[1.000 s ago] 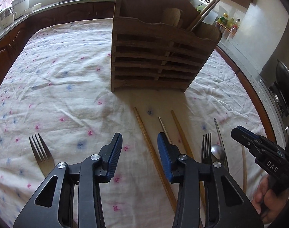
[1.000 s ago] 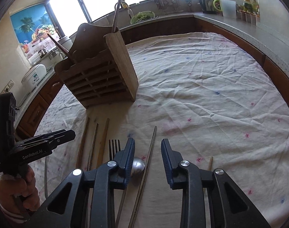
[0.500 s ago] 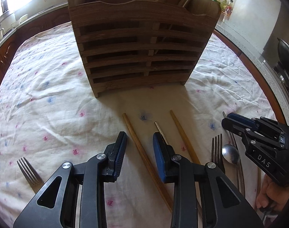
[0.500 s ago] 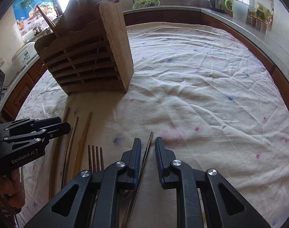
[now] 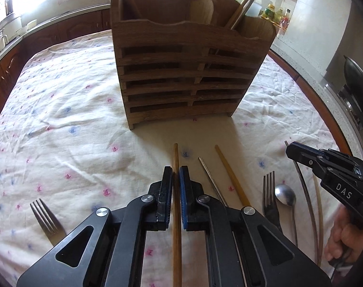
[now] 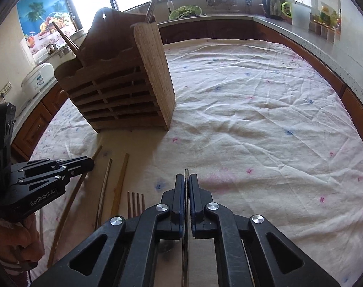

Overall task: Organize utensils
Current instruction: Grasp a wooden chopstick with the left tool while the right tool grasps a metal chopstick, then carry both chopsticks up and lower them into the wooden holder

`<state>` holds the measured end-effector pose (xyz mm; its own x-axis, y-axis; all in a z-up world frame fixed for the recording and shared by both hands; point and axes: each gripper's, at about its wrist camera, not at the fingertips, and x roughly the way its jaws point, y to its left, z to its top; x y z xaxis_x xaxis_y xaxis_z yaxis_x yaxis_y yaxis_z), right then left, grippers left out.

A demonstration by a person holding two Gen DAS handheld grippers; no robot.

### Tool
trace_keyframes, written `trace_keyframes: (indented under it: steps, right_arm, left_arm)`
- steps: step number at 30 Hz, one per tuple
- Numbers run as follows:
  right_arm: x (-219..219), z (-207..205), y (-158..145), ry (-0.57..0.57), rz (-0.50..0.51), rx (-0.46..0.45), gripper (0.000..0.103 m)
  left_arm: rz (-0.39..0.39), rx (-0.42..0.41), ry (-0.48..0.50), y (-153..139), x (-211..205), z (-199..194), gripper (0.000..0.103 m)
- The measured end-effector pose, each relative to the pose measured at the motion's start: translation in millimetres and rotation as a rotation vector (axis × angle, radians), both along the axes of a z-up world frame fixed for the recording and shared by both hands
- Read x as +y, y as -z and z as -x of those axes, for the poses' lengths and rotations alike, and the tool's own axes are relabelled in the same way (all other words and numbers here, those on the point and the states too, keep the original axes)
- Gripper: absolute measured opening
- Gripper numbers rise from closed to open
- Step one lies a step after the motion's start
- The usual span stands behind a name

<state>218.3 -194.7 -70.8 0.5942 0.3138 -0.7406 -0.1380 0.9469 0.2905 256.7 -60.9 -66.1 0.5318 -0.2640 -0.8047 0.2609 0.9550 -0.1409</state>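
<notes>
My left gripper (image 5: 176, 171) is closing on a brown wooden chopstick (image 5: 175, 153) that lies on the cloth, its pads pressing both sides. My right gripper (image 6: 186, 178) is likewise closing on a thin metal chopstick (image 6: 186, 171), pads against it. A slatted wooden utensil holder (image 5: 188, 71) stands upright just beyond, with a few sticks and a wooden spoon in it. Between the grippers lie a metal chopstick (image 5: 210, 179), a pale wooden chopstick (image 5: 229, 172), a fork (image 5: 268, 191) and a spoon (image 5: 285, 195). The right wrist view shows the holder (image 6: 124, 91) and the left gripper (image 6: 91, 163).
Another fork (image 5: 45, 217) lies alone at the left on the flowered tablecloth (image 6: 253, 119). Kitchen counters ring the table, with a kettle (image 6: 273, 6) and jars at the back right and a rice cooker (image 6: 38, 79) at the left. A hand holds each gripper.
Both grippers went from open to shut, each onto a chopstick. The left one shifted right over the brown chopstick; the right one lined up over the thin metal one.
</notes>
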Motion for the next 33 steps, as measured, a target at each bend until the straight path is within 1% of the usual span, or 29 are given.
trace_keyframes:
  steps: [11, 16, 17, 26, 29, 33]
  right_arm:
    - [-10, 25, -54, 0.003, -0.106, -0.111, 0.004]
    - [-11, 38, -80, 0.006, -0.124, -0.174, 0.004]
    - [-11, 40, -85, 0.007, -0.127, -0.188, 0.004]
    - [-15, 61, -132, 0.019, -0.146, -0.312, 0.004]
    - [-16, 64, -143, 0.025, -0.147, -0.344, 0.004]
    - [-17, 63, -151, 0.028, -0.155, -0.367, 0.004]
  left_arm:
    - [0.128, -0.121, 0.008, -70, 35, 48, 0.005]
    - [0.179, -0.181, 0.001, -98, 49, 68, 0.005]
    - [0.187, -0.193, 0.0, -101, 44, 70, 0.005]
    - [0.24, -0.3, -0.013, -136, 58, 96, 0.005]
    - [0.254, -0.32, -0.02, -141, 62, 98, 0.005]
    - [0.265, -0.34, -0.028, -145, 66, 101, 0.005]
